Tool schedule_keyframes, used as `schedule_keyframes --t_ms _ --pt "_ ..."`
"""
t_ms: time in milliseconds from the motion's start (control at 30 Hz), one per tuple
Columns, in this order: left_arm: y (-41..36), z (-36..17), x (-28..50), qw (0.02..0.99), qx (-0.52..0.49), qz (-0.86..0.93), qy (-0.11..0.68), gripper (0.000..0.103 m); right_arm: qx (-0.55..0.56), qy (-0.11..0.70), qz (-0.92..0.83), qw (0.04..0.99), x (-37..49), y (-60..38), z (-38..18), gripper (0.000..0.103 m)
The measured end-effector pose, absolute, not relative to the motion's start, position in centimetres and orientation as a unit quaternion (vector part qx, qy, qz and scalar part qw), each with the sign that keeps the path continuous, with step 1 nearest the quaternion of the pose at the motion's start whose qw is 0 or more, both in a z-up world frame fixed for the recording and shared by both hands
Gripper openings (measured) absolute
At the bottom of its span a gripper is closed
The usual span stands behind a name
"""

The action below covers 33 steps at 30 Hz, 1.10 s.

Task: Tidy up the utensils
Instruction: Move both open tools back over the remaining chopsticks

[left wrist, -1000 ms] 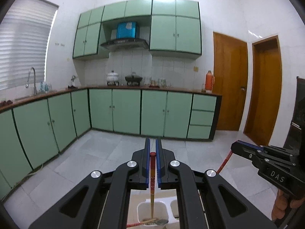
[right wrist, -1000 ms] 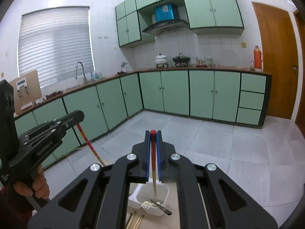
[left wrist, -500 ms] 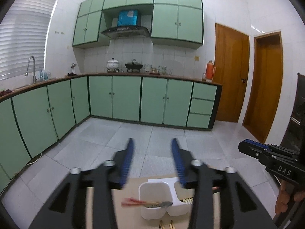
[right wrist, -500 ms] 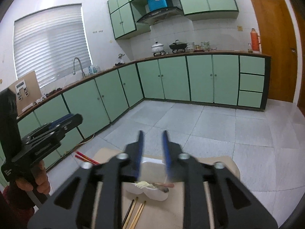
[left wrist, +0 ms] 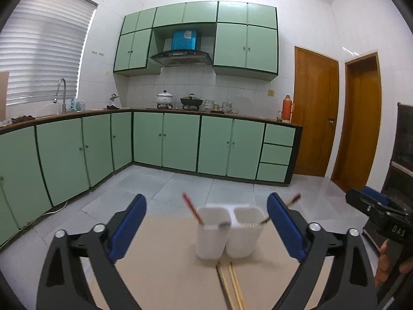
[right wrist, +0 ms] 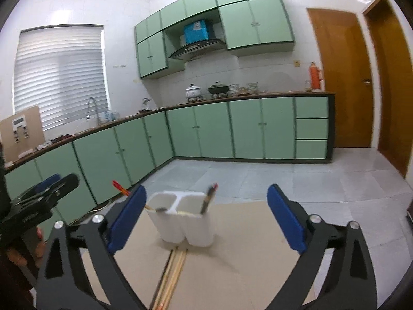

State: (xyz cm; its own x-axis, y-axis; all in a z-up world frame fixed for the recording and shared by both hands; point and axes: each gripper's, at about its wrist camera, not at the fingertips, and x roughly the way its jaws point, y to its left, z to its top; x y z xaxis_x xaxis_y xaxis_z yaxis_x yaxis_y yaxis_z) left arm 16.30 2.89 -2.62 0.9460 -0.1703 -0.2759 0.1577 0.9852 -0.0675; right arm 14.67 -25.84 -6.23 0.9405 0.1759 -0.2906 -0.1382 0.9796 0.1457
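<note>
A white two-compartment utensil holder (left wrist: pixel 228 232) (right wrist: pixel 180 219) stands on a tan table (left wrist: pixel 167 279) (right wrist: pixel 245 253). A red-tipped chopstick (left wrist: pixel 192 209) (right wrist: pixel 121 188) leans out of its left compartment, beside a metal utensil end (left wrist: pixel 224 224). Another red-tipped chopstick (left wrist: pixel 289 202) (right wrist: pixel 209 197) leans out of the right compartment. Two wooden chopsticks (left wrist: pixel 231 286) (right wrist: pixel 173 271) lie on the table in front of the holder. My left gripper (left wrist: pixel 206 228) and right gripper (right wrist: pixel 206 222) are both wide open and empty, pulled back from the holder.
The right gripper shows at the right edge of the left wrist view (left wrist: pixel 382 214); the left gripper shows at the left edge of the right wrist view (right wrist: pixel 38 201). Green kitchen cabinets (left wrist: pixel 180 142), tiled floor and wooden doors (left wrist: pixel 315 113) lie beyond the table.
Both grippers opened and let go of their red-tipped chopsticks, which now stand in the holder. Both grippers drew back and lowered, so the holder appears upright ahead.
</note>
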Motion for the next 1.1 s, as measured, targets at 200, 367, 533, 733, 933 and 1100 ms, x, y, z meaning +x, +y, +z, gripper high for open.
schedule_keyframes --t_ms 200,367,533,733,933,1100 --pt "3.2 -6.4 13.2 0.981 -0.007 -0.083 0.175 0.097 0.071 0.188 0.053 0.978 11.9 -25.9 -10.6 0.098" --pt "3.9 -10.7 12.1 0.971 0.008 -0.071 0.227 0.097 0.065 0.234 0.044 0.969 10.9 -25.4 -14.5 0.098" --pt "4.4 -14.1 10.8 0.964 0.022 -0.059 0.258 0.097 0.055 0.281 0.047 0.957 9.9 -23.6 -18.6 0.098" --pt "5.1 -16.3 9.3 0.961 0.022 -0.052 0.272 0.097 0.034 0.315 0.065 0.946 8.9 -21.2 -21.7 0.097" --pt "5.7 -17.3 8.6 0.959 0.017 -0.040 0.278 0.097 -0.003 0.352 0.093 0.931 8.1 -19.1 -23.7 0.075" --pt "5.9 -17.4 8.1 0.960 0.019 -0.039 0.277 0.097 -0.008 0.389 0.115 0.914 7.8 -17.6 -25.6 0.057"
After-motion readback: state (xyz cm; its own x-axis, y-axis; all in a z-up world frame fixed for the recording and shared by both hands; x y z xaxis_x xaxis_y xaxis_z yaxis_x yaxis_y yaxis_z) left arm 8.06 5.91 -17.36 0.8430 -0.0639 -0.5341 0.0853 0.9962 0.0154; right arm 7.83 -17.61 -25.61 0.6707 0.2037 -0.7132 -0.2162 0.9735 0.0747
